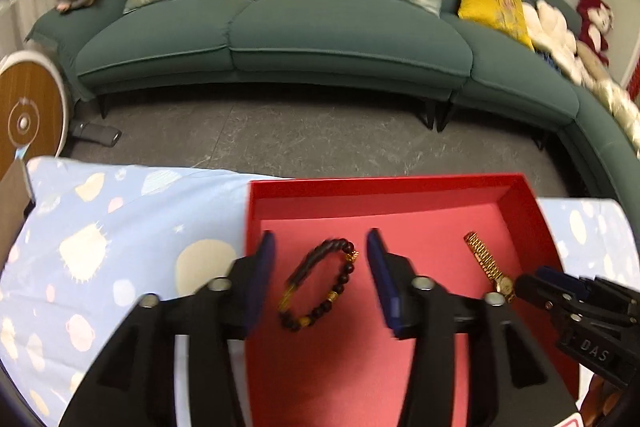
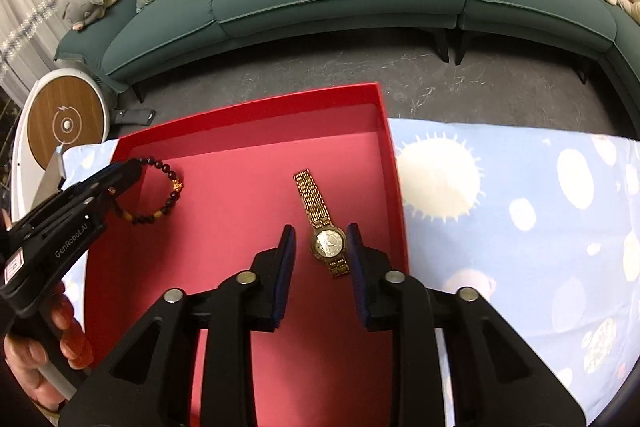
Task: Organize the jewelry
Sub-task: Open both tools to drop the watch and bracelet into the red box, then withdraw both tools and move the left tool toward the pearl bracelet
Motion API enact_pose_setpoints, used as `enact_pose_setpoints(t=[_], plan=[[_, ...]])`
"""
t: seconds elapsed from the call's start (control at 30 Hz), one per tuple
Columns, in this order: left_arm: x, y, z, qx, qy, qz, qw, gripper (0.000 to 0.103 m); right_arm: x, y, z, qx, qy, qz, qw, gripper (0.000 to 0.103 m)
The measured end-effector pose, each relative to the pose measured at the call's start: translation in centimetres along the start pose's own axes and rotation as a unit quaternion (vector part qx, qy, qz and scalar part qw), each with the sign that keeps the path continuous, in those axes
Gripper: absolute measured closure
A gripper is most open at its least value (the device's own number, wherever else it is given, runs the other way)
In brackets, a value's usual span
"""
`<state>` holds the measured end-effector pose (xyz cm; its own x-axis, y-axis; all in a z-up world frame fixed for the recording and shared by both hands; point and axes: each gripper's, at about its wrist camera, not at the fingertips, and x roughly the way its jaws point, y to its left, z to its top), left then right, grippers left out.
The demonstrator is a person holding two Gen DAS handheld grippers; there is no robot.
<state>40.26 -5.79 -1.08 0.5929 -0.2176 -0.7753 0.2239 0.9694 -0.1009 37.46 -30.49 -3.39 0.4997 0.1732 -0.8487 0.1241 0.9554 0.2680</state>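
A red box [image 1: 372, 187] [image 2: 248, 99] lies open on the blue patterned cloth. Inside lie a dark beaded bracelet with gold beads [image 1: 320, 285] [image 2: 160, 193] and a gold watch [image 1: 490, 263] [image 2: 322, 223]. My left gripper [image 1: 320, 247] is open, its jaws standing either side of the bracelet, above it. My right gripper [image 2: 320, 235] is open, its jaws either side of the watch face. Each gripper shows at the edge of the other view, the right one in the left wrist view [image 1: 536, 287] and the left one in the right wrist view [image 2: 120, 175].
The table is covered by a light blue cloth with white shapes [image 1: 100, 247] [image 2: 520, 207]. Beyond its far edge are a dark floor and a green sofa [image 1: 320, 39] with cushions. A round white and wood device [image 1: 28, 119] stands at the left.
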Motion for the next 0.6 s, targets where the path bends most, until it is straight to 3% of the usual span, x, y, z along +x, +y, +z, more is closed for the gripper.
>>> enact_pose_setpoints(t=[0.23, 0.33, 0.53, 0.6], plan=[[-6.9, 2.4, -2.5, -0.027, -0.028, -0.027, 0.9989, 0.051, -7.8, -0.6, -3.5, 0.008, -0.068, 0.024, 0.997, 0.067], [-10.5, 3.3, -3.8, -0.038, -0.038, -0.023, 0.9983, 0.048, -12.5, -0.5, -4.9, 0.005, -0.101, 0.025, 0.995, 0.059], [-16.7, 3.9, -7.1, -0.042, -0.044, -0.010, 0.9981, 0.047, -20.7, 0.7, -10.6, -0.033, -0.168, -0.013, 0.985, 0.054], [-18.5, 4.1, -8.9, -0.042, -0.045, -0.016, 0.9980, 0.042, -22.3, 1.4, -11.9, -0.036, -0.180, -0.017, 0.983, 0.051]])
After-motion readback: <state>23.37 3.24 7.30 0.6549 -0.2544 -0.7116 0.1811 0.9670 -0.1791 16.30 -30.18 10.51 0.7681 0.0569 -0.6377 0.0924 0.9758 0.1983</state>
